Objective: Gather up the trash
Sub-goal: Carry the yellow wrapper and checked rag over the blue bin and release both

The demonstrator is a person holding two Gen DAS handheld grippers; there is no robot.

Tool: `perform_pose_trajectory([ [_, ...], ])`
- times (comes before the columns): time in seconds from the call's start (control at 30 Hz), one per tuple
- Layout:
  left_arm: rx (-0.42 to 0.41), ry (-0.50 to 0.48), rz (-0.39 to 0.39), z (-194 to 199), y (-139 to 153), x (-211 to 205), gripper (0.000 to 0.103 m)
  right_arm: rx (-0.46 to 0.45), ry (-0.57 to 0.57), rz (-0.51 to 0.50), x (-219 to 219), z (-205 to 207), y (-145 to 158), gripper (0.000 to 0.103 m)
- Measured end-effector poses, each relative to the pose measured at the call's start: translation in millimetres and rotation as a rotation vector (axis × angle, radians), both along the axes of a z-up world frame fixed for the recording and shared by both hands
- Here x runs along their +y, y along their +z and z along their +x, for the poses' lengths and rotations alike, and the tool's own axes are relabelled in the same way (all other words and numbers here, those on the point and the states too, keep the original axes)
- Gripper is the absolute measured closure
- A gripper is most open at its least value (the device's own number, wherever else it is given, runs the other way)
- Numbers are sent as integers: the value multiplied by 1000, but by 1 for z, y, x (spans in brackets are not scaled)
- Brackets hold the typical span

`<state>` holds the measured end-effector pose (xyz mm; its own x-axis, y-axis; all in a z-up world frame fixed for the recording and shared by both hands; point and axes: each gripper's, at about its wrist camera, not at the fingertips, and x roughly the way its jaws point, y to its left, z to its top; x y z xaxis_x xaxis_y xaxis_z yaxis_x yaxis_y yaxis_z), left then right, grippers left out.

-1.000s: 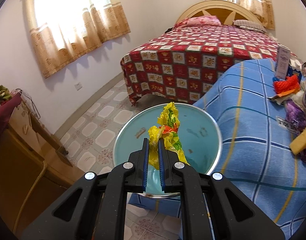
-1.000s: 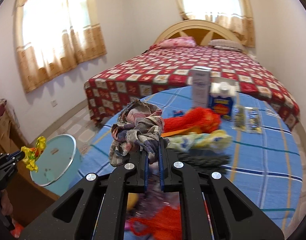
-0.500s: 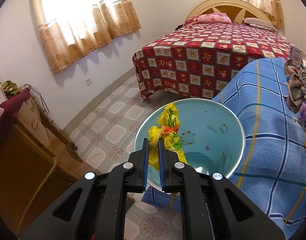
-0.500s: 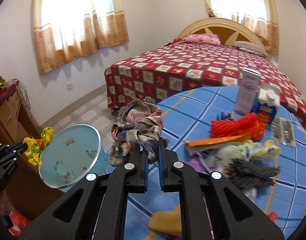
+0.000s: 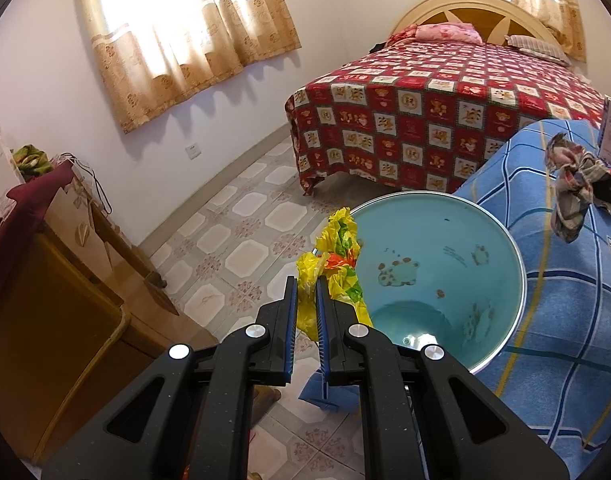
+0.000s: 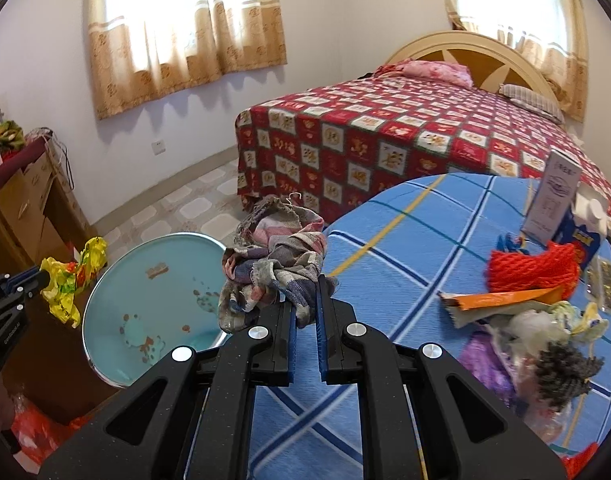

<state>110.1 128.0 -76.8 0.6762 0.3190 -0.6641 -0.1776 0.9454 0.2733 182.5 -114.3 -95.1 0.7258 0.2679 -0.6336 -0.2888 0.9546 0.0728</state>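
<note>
My left gripper (image 5: 305, 280) is shut on a crumpled yellow plastic wrapper (image 5: 337, 256) with red and green print, held over the left rim of the light blue bin (image 5: 437, 280). In the right wrist view that wrapper (image 6: 71, 276) hangs left of the bin (image 6: 153, 300). My right gripper (image 6: 305, 280) is shut on a frayed plaid rag (image 6: 277, 260), held at the edge of the blue checked table (image 6: 405, 248), just right of the bin. The rag (image 5: 573, 192) also shows at the far right of the left wrist view.
More trash lies on the table: an orange net (image 6: 533, 268), an orange wrapper (image 6: 501, 300), a grey scrubber (image 6: 561, 368), cartons (image 6: 553, 196). A bed with a red quilt (image 5: 445, 120) stands behind. A wooden cabinet (image 5: 45, 300) stands left of the bin, over the tiled floor (image 5: 241, 240).
Both grippers have moved left towards the bin. The rag has travelled from above the trash pile to the table's edge beside the bin. The bin looks larger in both views.
</note>
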Motion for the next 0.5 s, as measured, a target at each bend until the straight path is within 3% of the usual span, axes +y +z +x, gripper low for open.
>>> perform_pose_trajectory([
  [0.5,4,24,-20,5,-1,13,94,29,56,-36,31,11,-15,94],
])
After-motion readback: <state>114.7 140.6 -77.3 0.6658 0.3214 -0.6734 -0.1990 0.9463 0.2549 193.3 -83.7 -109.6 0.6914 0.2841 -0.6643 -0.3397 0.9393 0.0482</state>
